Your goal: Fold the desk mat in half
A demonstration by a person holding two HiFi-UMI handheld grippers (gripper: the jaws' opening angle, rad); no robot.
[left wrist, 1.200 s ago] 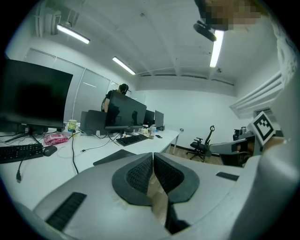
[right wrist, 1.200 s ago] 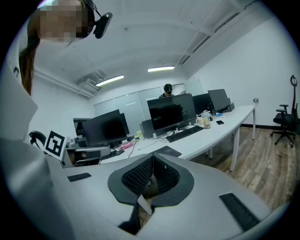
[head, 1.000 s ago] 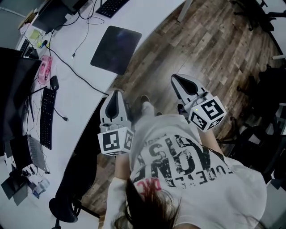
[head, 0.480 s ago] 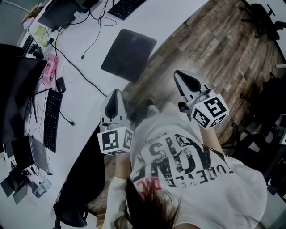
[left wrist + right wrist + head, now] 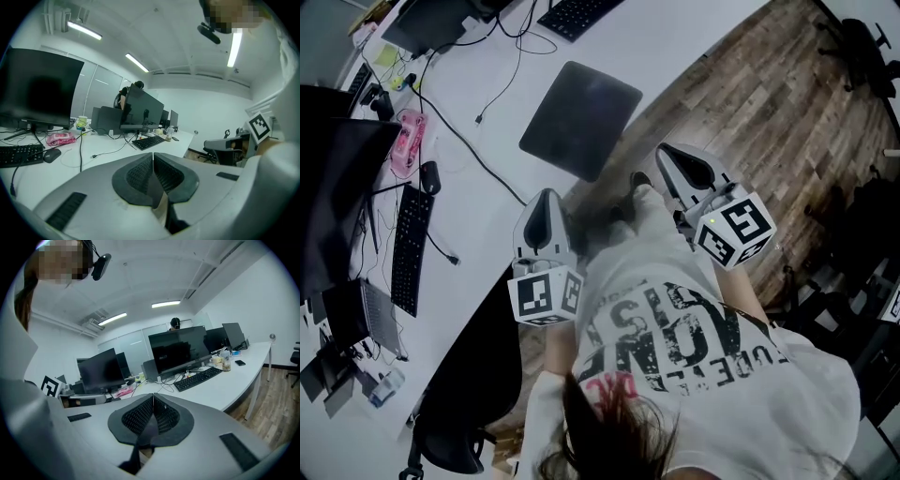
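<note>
Grey rubber pads are pressed flat together on the left gripper [image 5: 153,155] with nothing pinched between them, and the right gripper [image 5: 153,397] is clamped tight and empty too. Up in the head view, the left gripper [image 5: 546,197] sits over the curved edge of the white desk [image 5: 487,202], just short of the desk mat [image 5: 581,117] and down-left of its nearest corner. The right gripper [image 5: 667,157] hangs over the wooden floor [image 5: 750,112], off to the right of that same corner and apart from it. The mat lies flat, dark and unfolded. Its long axis slants from upper right to lower left, and the near corner reaches the desk's edge. Bare white desk runs beyond the mat and along its right side. A black cable [image 5: 459,131] snakes past on the mat's left, with a mouse [image 5: 429,176] and a keyboard [image 5: 405,248] further left again. Only the head view shows the mat. The gripper views look level across the desk instead, picking up monitors [image 5: 178,350], a far keyboard [image 5: 197,378] and a person's head [image 5: 175,323] behind the screens.
</note>
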